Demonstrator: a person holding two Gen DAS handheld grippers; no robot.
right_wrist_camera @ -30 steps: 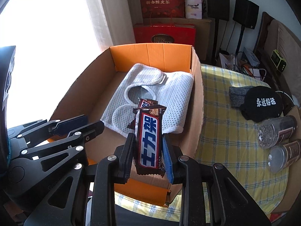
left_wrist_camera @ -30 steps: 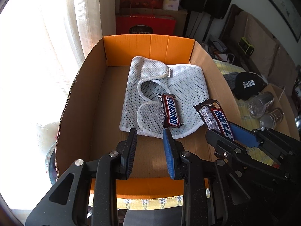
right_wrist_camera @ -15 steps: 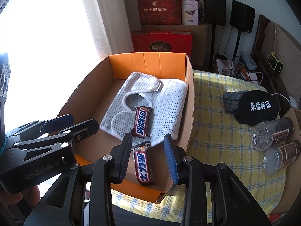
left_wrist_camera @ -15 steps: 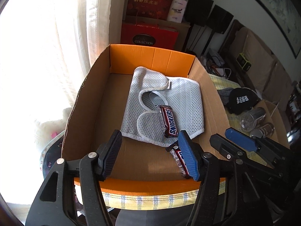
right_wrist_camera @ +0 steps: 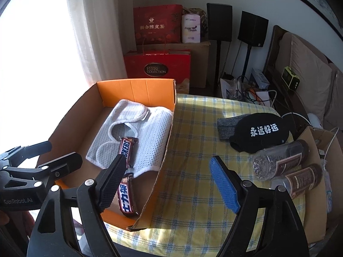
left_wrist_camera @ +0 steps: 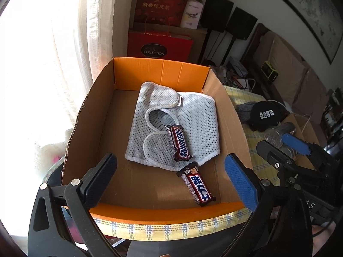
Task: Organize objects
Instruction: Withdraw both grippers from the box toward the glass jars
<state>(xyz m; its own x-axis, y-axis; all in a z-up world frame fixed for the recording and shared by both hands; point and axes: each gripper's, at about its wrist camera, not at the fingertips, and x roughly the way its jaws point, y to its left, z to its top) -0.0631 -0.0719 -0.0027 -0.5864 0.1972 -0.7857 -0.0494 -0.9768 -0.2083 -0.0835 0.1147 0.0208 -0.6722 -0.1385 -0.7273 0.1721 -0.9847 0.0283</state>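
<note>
Two bars (left_wrist_camera: 196,186) in box (left_wrist_camera: 231,115) — cap (right_wrist_camera: 260,135) outside.

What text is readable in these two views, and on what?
"SNICKERS": chocolate bar on the mesh vest.
"士力架": second bar on the box floor.
"新会陈皮茶": red gift box.
"FERRE COLLECTION": red bag.
"永远好运": black cap.
"GenRobot.AI": left gripper body.
"Eagle Health", roughly: white tissue pack; blurred.
Jar labels: too small to read.

Cardboard box (left_wrist_camera: 90,107) is brown with orange end walls. Tablecloth (right_wrist_camera: 193,150) is yellow with blue checks, cap (right_wrist_camera: 259,135) black with white lettering.
</note>
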